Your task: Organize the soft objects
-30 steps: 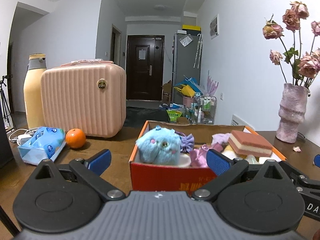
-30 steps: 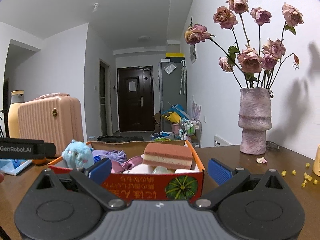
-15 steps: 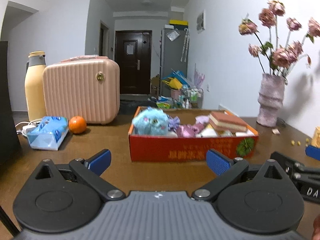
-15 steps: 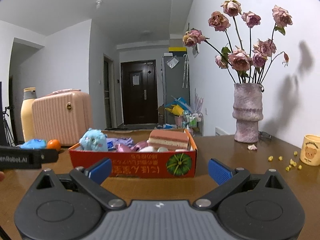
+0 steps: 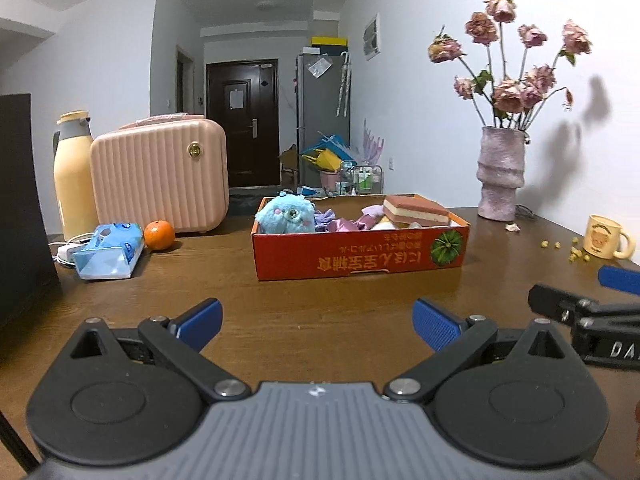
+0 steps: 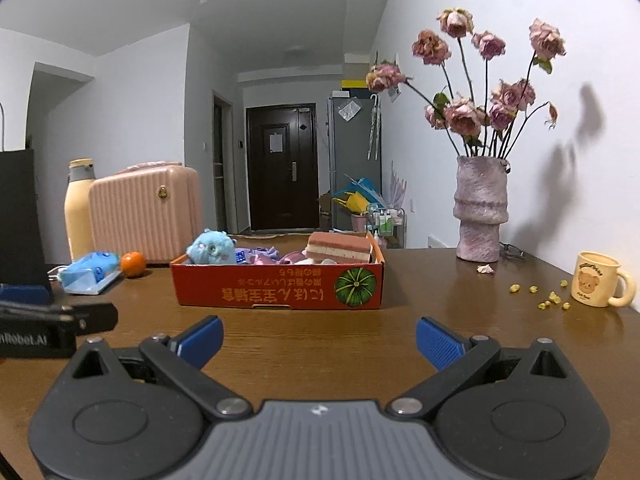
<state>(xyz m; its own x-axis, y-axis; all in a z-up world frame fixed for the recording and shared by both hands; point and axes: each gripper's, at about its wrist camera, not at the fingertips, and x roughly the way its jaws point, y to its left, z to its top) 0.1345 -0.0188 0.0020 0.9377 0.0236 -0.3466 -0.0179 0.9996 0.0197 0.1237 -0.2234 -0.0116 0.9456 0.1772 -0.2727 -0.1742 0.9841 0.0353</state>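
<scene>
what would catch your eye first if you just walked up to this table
The red cardboard box at mid-table, with a fluffy blue plush toy at its left end and a layered pink sponge at its right. Then the dried roses in the pink vase by the wall, and the pink suitcase far left.

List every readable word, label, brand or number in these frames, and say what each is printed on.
"DA", cut off by the frame edge: on the right gripper body, left wrist view.
"nRobot.AI", start cut off: on the left gripper body, right wrist view.
Yellow upside-down characters on the red box: not readable.
Print on the bear mug: too small.
Print on the blue tissue pack: too blurred.
</scene>
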